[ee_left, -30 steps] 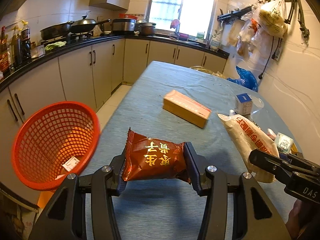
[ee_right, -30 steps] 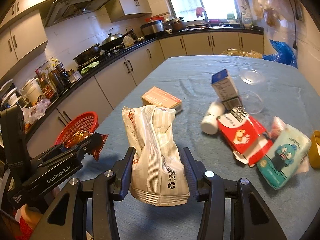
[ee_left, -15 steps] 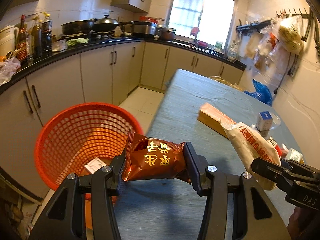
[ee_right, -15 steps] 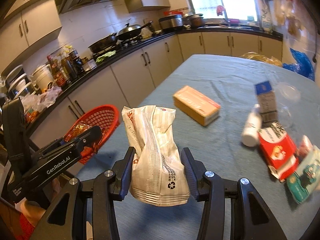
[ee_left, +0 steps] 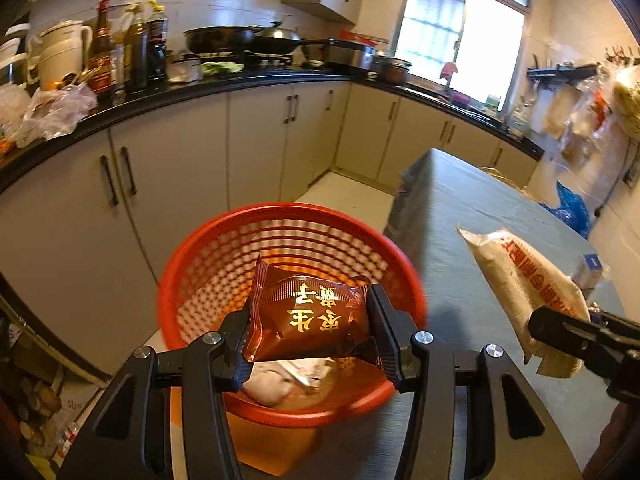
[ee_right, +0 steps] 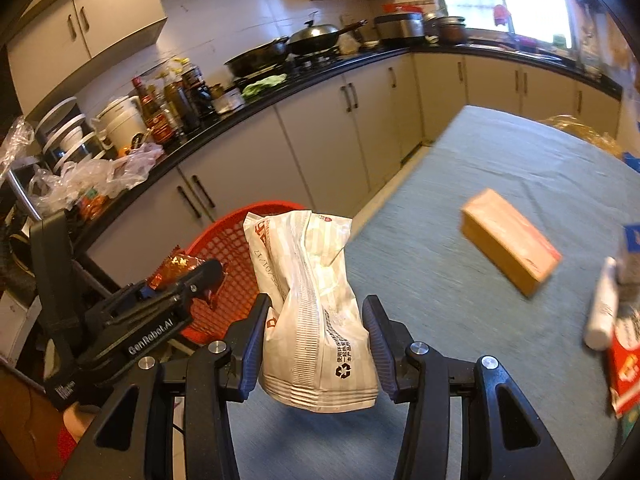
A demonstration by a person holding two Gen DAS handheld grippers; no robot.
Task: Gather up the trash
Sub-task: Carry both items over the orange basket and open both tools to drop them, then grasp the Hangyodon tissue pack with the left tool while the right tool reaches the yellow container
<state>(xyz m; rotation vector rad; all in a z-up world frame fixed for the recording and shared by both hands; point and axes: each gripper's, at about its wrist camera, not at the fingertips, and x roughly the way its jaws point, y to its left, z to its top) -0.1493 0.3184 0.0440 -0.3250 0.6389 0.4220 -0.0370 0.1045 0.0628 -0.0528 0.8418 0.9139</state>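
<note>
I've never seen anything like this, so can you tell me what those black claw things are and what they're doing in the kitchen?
Those black claws are tools that a person holds, one in each hand. Each has a small camera looking along its two fingers, so both pictures are taken from the tools themselves.

In the left camera's picture, the left hand-held gripper squeezes a brown snack wrapper right above a red basket, which already has some rubbish inside.

In the right camera's picture, the right hand-held gripper squeezes a crumpled white bag. Behind it, on the table with a blue-grey cloth, lie an orange box and a white bottle.

The person is picking up rubbish.
</note>
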